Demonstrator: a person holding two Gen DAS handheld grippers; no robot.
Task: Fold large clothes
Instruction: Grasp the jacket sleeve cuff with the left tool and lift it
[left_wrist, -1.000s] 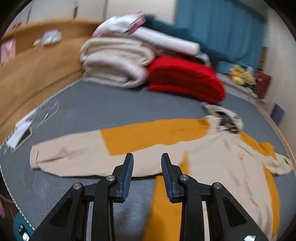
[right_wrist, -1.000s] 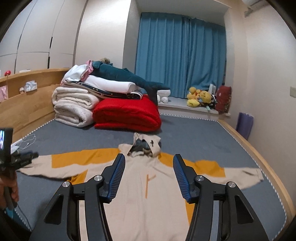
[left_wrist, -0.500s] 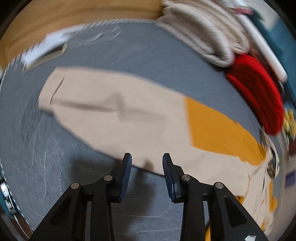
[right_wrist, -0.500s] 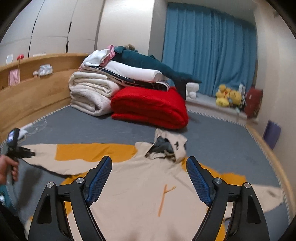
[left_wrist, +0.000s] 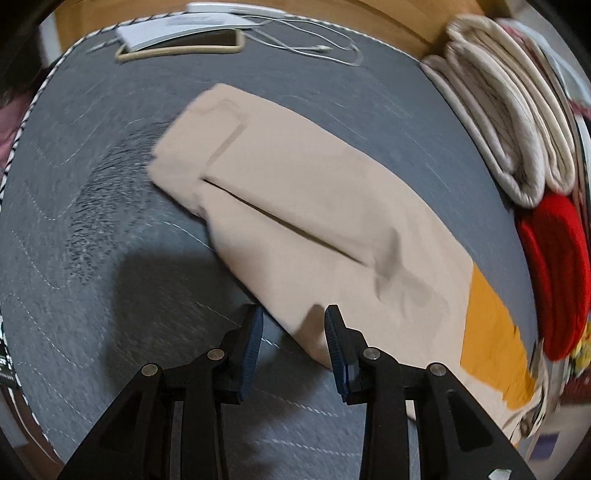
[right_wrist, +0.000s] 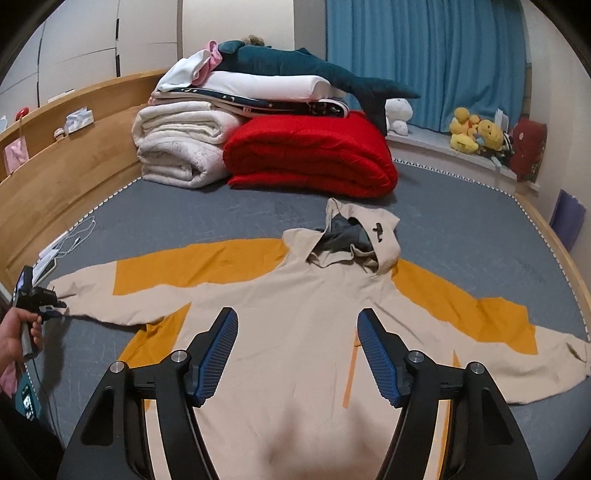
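A large beige and orange hooded sweatshirt lies spread flat on the grey bed, arms out and hood at the far end. Its left sleeve fills the left wrist view, cuff toward the upper left. My left gripper points steeply down at the sleeve's near edge, jaws narrowly apart; the pads do not press the cloth. In the right wrist view, a hand holds the left gripper at that cuff. My right gripper hovers over the sweatshirt's body; its jaws are closing with nothing between them.
A phone and a white cable lie near the bed's corner beyond the cuff. Folded white blankets, a red blanket and a shark plush are stacked at the far end. A wooden frame runs along the left.
My left gripper has dropped and rolled toward the end of the left sleeve. My right gripper has sunk closer over the sweatshirt's body; its jaws widened, then narrowed a little.
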